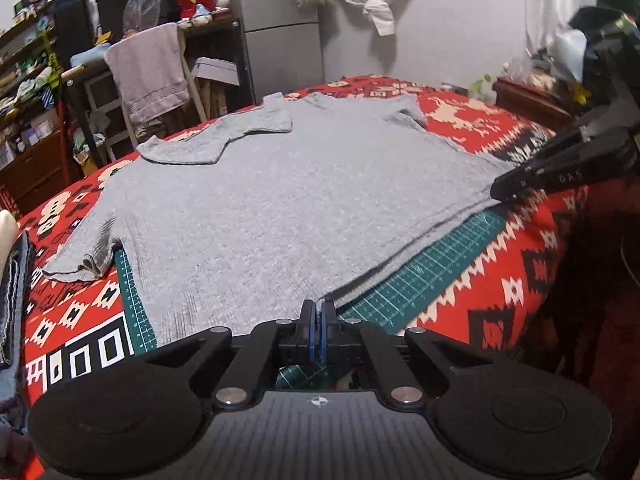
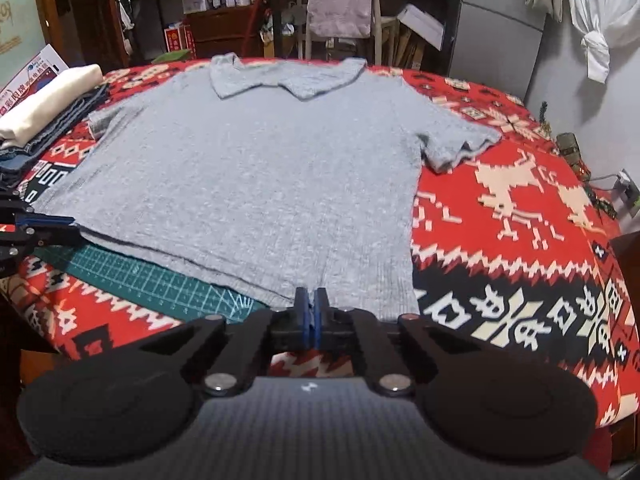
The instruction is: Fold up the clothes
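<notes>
A grey short-sleeved polo shirt [image 1: 280, 200] [image 2: 256, 168] lies flat on the bed, collar at the far end and hem towards me. In the left wrist view my left gripper [image 1: 319, 307] has its blue pads pressed together on the near hem. It also shows at the left edge of the right wrist view [image 2: 68, 225], at the hem's left corner. My right gripper [image 2: 311, 299] is shut on the hem near the shirt's right side. The left wrist view shows its dark fingertips [image 1: 502, 190] at that corner.
A red patterned blanket [image 2: 520, 200] covers the bed, with a green cutting mat [image 1: 432, 276] [image 2: 140, 276] showing under the hem. Folded cream and denim clothes [image 2: 44, 116] are stacked at the left. A chair draped with a towel [image 1: 148, 72], shelves and a fridge [image 1: 280, 40] stand beyond.
</notes>
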The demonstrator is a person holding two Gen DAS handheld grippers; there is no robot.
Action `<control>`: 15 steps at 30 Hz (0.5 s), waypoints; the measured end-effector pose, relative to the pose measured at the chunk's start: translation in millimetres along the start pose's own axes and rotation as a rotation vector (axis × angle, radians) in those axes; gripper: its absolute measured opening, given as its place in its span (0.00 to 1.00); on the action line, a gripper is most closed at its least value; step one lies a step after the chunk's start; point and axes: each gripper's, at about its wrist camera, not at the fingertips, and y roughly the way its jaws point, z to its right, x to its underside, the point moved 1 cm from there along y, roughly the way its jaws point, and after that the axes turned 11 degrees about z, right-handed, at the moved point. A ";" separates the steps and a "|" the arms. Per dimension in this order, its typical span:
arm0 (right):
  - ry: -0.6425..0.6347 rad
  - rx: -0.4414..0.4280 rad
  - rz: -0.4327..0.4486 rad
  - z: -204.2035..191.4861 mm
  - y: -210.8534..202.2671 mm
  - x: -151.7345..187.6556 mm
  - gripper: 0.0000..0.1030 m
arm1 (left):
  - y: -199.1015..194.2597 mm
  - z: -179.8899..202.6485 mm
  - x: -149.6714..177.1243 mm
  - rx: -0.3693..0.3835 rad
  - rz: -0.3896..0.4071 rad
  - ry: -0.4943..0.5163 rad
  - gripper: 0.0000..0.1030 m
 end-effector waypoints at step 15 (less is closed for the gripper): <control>0.047 -0.040 0.043 4.0 -18.3 -9.3 0.04 | -11.3 -11.5 1.8 0.020 0.017 -0.152 0.15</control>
